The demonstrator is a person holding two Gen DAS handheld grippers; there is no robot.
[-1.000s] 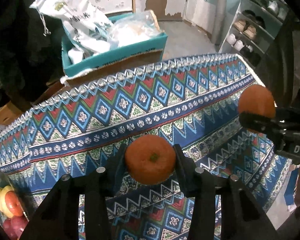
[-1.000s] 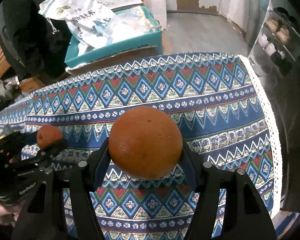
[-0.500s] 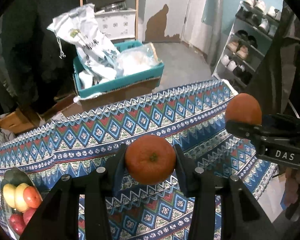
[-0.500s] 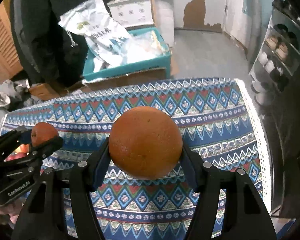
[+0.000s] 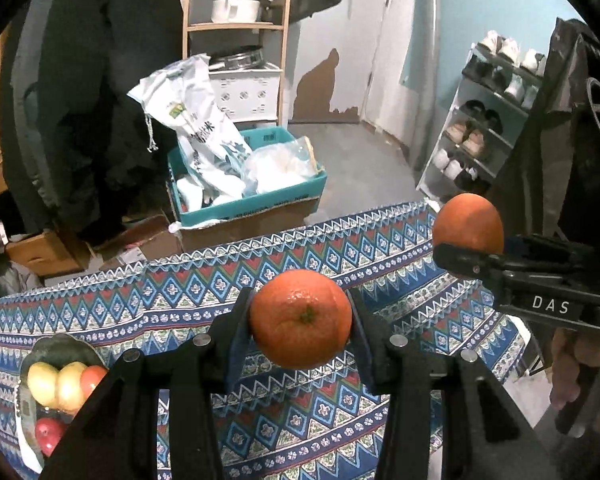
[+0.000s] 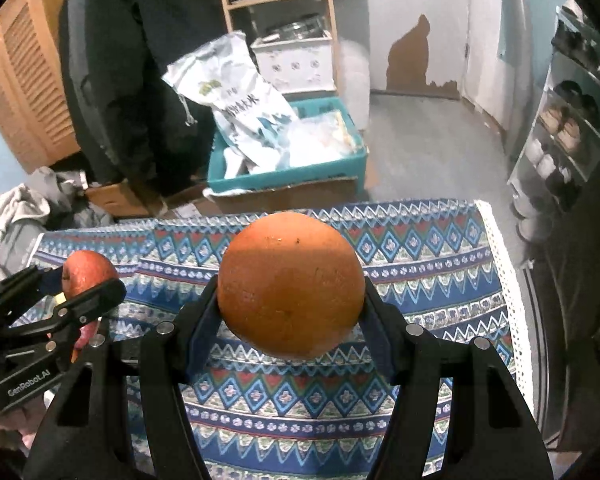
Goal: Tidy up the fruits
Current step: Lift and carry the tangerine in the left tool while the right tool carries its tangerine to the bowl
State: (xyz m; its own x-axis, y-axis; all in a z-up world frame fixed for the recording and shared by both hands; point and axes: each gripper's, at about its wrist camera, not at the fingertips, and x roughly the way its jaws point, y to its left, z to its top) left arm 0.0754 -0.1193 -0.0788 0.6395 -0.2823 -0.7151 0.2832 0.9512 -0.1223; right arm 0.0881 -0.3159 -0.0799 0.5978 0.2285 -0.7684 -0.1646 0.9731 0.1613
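Observation:
My left gripper (image 5: pixel 300 318) is shut on a small orange (image 5: pixel 300 317) with its green stem spot facing the camera, held above the patterned tablecloth (image 5: pixel 180 300). My right gripper (image 6: pixel 291 292) is shut on a larger orange (image 6: pixel 291 288), also held above the cloth. Each gripper shows in the other's view: the right one with its orange (image 5: pixel 469 222) at the right of the left wrist view, the left one with its orange (image 6: pixel 88 274) at the left of the right wrist view. A metal bowl (image 5: pixel 64 346) at the cloth's left holds yellow and red fruits (image 5: pixel 60 384).
Beyond the table's far edge stands a teal box (image 5: pixel 252 196) with white bags on a cardboard box. A shoe rack (image 5: pixel 496 120) is at the right, a wooden shelf (image 5: pixel 240 28) behind, dark hanging clothes (image 5: pixel 92 100) at the left. The cloth's white lace edge (image 6: pixel 508 288) marks the right side.
Both grippers have risen and tilted up with their oranges still held. The table now sits lower in both views, more of the room shows, and the fruit bowl has come further into view.

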